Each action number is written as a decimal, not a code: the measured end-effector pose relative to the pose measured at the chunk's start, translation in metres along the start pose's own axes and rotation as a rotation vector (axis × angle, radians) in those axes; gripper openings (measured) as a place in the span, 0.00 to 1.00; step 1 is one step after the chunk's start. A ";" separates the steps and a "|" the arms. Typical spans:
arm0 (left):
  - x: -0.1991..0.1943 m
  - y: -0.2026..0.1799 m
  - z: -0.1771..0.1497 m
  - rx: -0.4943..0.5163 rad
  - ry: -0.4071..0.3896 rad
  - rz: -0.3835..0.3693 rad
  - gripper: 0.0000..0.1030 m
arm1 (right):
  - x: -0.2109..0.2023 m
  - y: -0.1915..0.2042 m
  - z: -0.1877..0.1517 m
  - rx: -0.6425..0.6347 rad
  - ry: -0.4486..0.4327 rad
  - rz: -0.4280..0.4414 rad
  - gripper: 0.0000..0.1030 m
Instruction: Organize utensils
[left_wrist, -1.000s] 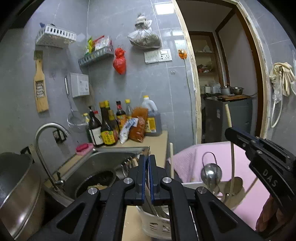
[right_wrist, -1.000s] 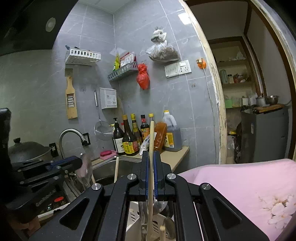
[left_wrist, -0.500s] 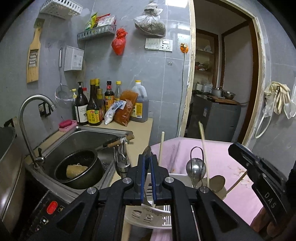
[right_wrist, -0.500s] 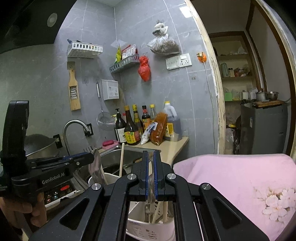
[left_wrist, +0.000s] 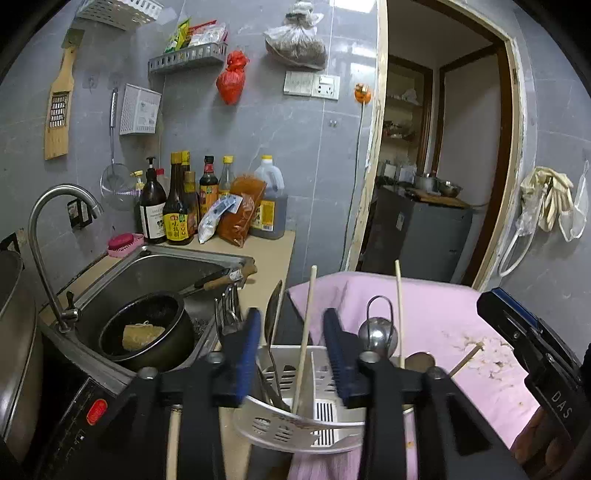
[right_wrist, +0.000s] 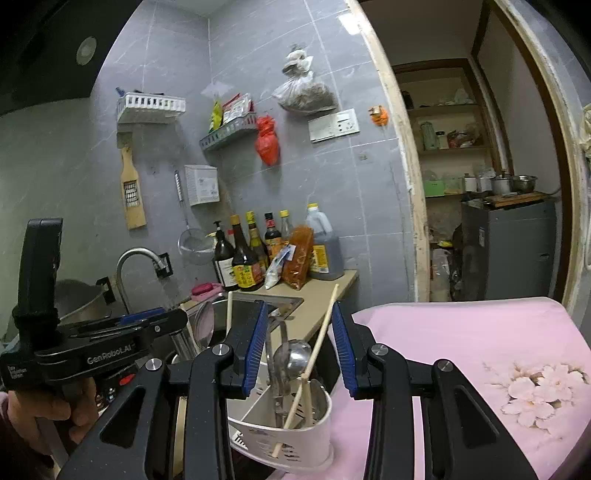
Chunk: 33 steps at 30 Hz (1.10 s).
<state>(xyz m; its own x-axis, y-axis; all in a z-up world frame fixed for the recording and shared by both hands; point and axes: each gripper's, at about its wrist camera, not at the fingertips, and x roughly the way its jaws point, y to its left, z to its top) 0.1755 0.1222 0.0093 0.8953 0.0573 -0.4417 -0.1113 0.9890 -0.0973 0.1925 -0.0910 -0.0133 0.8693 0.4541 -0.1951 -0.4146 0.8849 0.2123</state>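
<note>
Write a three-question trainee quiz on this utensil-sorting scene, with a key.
1. True or false: the right gripper is clamped on a chopstick.
2. What lies in the sink? A) a dark pot B) a stack of plates C) a kettle
3. Fill in: the white utensil holder stands on a ____ cloth.

Key
1. False: its jaws have just been opening, and the chopstick leans loose in the gap, resting in the holder.
2. A: the dark pot.
3. Pink.
</note>
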 end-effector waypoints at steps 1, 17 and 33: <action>-0.001 0.000 0.000 -0.005 -0.003 -0.003 0.37 | -0.003 -0.002 0.001 0.005 -0.001 -0.007 0.32; -0.055 -0.034 -0.002 -0.007 -0.059 -0.023 0.99 | -0.077 -0.046 0.017 0.066 0.002 -0.132 0.82; -0.137 -0.070 -0.053 -0.020 -0.030 0.004 1.00 | -0.187 -0.072 -0.008 0.049 0.094 -0.217 0.99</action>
<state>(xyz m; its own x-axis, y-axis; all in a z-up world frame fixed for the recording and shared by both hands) 0.0382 0.0378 0.0298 0.9075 0.0656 -0.4150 -0.1232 0.9859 -0.1134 0.0576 -0.2388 -0.0002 0.9067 0.2636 -0.3292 -0.2053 0.9578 0.2013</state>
